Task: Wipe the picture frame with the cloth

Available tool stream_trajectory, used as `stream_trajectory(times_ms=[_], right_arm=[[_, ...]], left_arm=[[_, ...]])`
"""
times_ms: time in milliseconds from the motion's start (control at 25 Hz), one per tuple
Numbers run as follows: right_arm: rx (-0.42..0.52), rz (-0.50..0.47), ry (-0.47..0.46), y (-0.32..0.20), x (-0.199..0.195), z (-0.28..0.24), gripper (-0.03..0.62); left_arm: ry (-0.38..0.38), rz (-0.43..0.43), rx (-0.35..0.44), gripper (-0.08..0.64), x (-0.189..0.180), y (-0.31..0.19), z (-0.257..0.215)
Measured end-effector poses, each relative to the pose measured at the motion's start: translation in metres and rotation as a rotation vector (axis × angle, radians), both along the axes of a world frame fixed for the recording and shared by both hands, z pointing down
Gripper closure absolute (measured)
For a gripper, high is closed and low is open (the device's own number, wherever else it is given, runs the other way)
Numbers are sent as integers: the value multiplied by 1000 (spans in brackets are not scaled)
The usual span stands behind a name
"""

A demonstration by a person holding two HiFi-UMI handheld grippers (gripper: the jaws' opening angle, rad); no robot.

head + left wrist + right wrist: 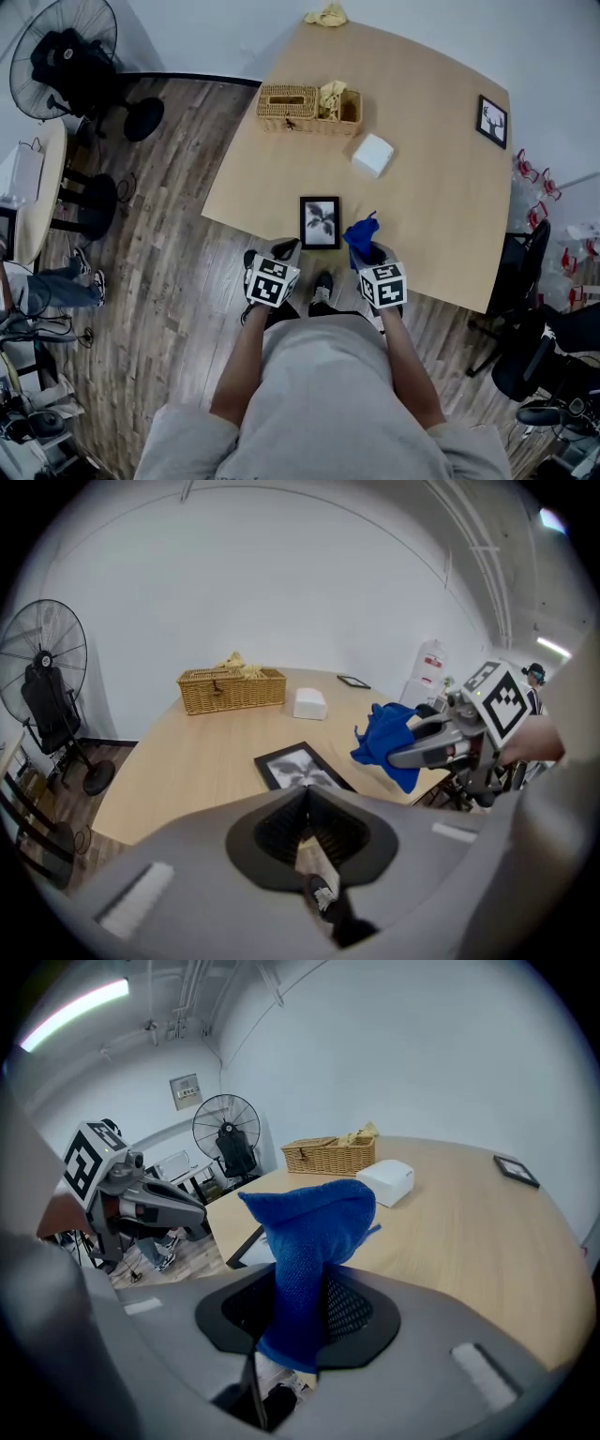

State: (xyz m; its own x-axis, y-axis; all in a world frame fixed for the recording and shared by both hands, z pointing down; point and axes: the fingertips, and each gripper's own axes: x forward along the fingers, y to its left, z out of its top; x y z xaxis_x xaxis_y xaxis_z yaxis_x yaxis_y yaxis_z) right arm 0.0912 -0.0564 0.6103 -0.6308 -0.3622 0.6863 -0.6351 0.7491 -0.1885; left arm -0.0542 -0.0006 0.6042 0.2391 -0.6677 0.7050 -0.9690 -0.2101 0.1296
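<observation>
- Wood-topped table point(431, 216) over a plank floor point(169, 244). The person stands at its near edge with both grippers held just over that edge.
- Right gripper point(373, 251): jaws clamped on the blue cloth point(361, 232), pinched at its lower end so a loose bunch stands out past the tips. Judged purpose: the free bunch serves as the wiping pad.
- Left gripper point(284, 248): jaws closed together with nothing between them. It hangs level with the right one on the frame's other side. It is judged ready to steady the frame and is not touching it.
- Picture frame point(320, 222): lying flat, picture side up, just inside the near edge, between the two grippers and slightly ahead of them. The placement suits a downward wipe within easy reach.
- Cloth to frame: the left gripper view shows the cloth in the air beside the frame's right side, clear of its face. Wiping is judged not yet begun.
- Mid-table: white box point(372, 154), well apart from the frame and off the likely wiping path.
- Beyond it: wicker basket point(309, 108) with pale material in one compartment.
- Far right corner: second small frame point(492, 121), lying flat.
- Far edge: yellow rag point(326, 15).
- Off the table, far left: standing fan point(61, 56).
</observation>
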Motion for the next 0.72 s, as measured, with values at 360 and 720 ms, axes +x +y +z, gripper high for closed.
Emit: stream_trajectory(times_ms=[360, 720], right_arm=[[21, -4, -7, -4, -6, -5, 482], [24, -26, -1, -4, -11, -3, 482]], left_arm=[[4, -34, 23, 508, -8, -1, -7], [27, -32, 26, 508, -7, 0, -5]])
